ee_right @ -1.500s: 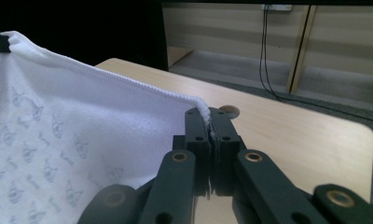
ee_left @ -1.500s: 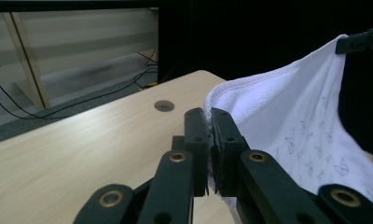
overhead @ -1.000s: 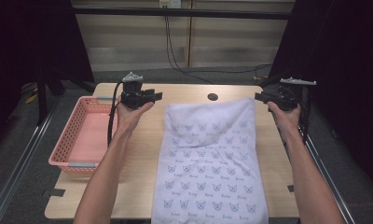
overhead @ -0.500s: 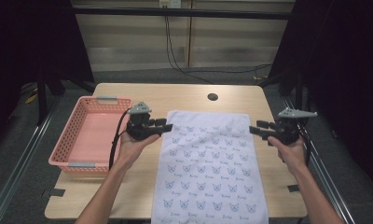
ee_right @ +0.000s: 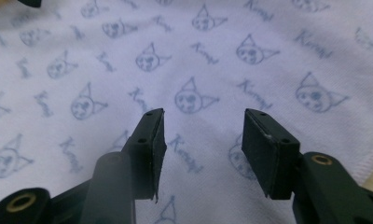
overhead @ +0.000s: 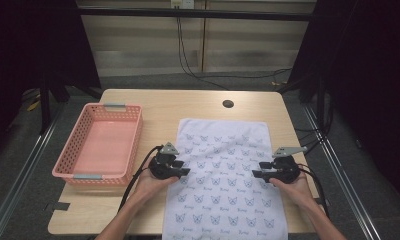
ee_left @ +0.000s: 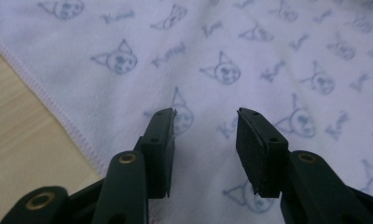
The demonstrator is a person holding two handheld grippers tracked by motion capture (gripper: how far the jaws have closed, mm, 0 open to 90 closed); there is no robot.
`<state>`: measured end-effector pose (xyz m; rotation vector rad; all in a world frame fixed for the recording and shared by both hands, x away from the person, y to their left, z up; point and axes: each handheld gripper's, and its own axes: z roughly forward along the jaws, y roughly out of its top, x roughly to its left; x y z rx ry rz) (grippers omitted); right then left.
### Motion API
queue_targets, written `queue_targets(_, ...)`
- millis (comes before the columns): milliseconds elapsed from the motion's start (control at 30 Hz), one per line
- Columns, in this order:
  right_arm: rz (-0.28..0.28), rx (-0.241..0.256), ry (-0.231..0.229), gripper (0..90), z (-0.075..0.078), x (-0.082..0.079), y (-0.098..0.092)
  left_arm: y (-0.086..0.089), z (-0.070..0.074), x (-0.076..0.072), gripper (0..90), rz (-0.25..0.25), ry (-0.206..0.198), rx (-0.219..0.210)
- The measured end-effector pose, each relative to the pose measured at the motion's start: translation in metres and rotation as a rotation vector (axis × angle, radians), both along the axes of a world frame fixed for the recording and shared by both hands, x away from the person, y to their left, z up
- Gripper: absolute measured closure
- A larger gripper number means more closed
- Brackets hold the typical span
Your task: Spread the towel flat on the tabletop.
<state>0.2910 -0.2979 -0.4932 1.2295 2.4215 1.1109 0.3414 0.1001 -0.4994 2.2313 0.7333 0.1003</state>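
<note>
in the high view, a white towel (overhead: 227,182) printed with small blue cat faces is spread flat along the right half of the tabletop (overhead: 158,102), its far end short of the far edge and its near end hanging over the near edge. the left gripper (overhead: 179,171) is held at the towel's left edge, about halfway along it, and the right gripper (overhead: 260,174) is held at the towel's right edge, opposite. both point inward across the cloth. a pink basket (overhead: 99,145) is set near the left edge of the tabletop, well apart from the towel. a dark round hole (overhead: 228,104) is seen near the far edge.

in the left gripper view, the left gripper (ee_left: 204,126) is seen with its jaws spread apart and nothing between them. the towel (ee_left: 250,56) lies under them, and its hemmed edge is seen against bare wood at the left.

in the right gripper view, the right gripper (ee_right: 202,126) is likewise released, jaws parted over the towel (ee_right: 189,60), with nothing grasped. the towel's hem is seen at the lower right.
</note>
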Motion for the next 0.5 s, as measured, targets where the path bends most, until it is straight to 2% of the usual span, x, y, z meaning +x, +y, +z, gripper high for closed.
queue_targets(67,0.006,-0.015,0.009,49.3,-0.005,0.0,0.002,0.002,-0.001,-0.002,59.8,0.015,-0.009,-0.008)
queue_targets(100,0.007,-0.026,0.002,49.4,-0.008,-0.001,0.004,0.004,-0.001,-0.003,61.8,0.015,-0.006,-0.006)
queue_targets(133,0.008,-0.03,-0.013,49.6,-0.008,-0.003,0.004,0.005,-0.002,-0.004,62.4,0.014,-0.025,-0.008)
queue_targets(167,0.006,-0.038,-0.019,51.1,-0.008,-0.004,0.004,0.006,-0.003,-0.005,63.3,0.023,-0.02,-0.017)
queue_targets(200,0.0,-0.047,-0.024,52.3,-0.008,-0.005,0.005,0.006,-0.002,-0.006,63.9,0.034,-0.012,-0.011)
queue_targets(267,0.003,-0.065,-0.037,53.1,-0.009,-0.006,0.006,0.005,-0.001,-0.011,66.5,0.029,-0.032,0.008)
queue_targets(333,-0.011,-0.064,-0.037,54.7,-0.009,-0.007,0.006,0.008,-0.002,-0.014,68.3,0.03,-0.034,0.002)
queue_targets(433,-0.023,-0.069,-0.042,62.0,-0.009,-0.006,0.005,0.012,-0.003,-0.012,72.8,0.049,-0.013,-0.031)
queue_targets(500,-0.029,-0.066,-0.043,67.5,-0.009,-0.005,0.003,0.013,-0.004,-0.012,76.4,0.063,-0.013,-0.031)
